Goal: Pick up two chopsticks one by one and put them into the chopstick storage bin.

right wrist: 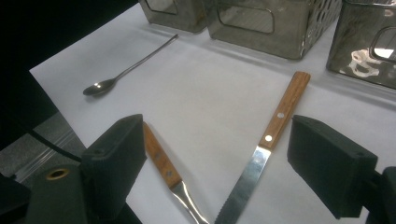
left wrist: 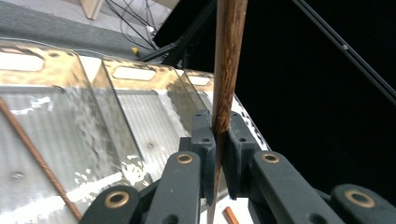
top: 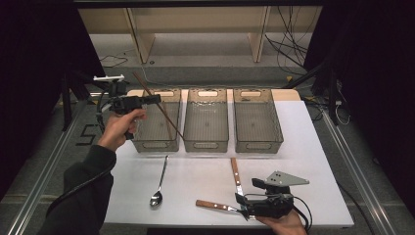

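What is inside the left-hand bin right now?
One brown chopstick lies slanted inside the left bin. The left gripper holds a second chopstick above it. The gripper and hand cover part of the bin's floor, so anything there is unseen.

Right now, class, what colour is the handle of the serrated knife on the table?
Light brown wood with two silver rivets, clearest in the right gripper view.

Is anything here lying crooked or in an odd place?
One chopstick leans slanted in the left bin instead of lying flat. The left claw pinches a second chopstick above that bin. Nothing looks spilled or damaged.
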### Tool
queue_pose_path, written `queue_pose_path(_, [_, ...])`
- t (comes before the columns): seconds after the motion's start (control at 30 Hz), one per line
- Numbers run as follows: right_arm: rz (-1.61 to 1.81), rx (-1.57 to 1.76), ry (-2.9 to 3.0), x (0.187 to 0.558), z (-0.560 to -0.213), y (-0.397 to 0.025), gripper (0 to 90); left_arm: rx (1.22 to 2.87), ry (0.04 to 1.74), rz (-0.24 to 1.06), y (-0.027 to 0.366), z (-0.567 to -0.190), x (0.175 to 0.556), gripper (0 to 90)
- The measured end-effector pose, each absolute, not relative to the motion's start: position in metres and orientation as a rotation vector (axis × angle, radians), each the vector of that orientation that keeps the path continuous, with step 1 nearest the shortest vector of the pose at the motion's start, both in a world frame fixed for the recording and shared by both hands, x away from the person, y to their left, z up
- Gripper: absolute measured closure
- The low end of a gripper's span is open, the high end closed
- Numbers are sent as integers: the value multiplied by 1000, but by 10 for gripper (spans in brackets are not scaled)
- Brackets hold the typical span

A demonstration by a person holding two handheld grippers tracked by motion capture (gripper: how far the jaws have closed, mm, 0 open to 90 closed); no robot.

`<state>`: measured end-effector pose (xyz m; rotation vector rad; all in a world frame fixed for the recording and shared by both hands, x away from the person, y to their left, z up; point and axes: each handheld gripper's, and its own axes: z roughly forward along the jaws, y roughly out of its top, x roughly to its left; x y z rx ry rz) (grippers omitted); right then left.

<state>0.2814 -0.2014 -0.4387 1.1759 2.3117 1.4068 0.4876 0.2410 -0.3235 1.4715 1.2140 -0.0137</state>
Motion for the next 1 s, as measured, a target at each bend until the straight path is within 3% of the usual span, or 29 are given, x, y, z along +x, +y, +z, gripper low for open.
queue_pose_path(0.33, [1415,1180,2312,281,-440,-203,177,1531,1322,96,257,-313,513,839])
queue_pose_path(1.0, [1424,1170,2314,281,-441,-202,175,1633,1458,148,243,-352,535,836])
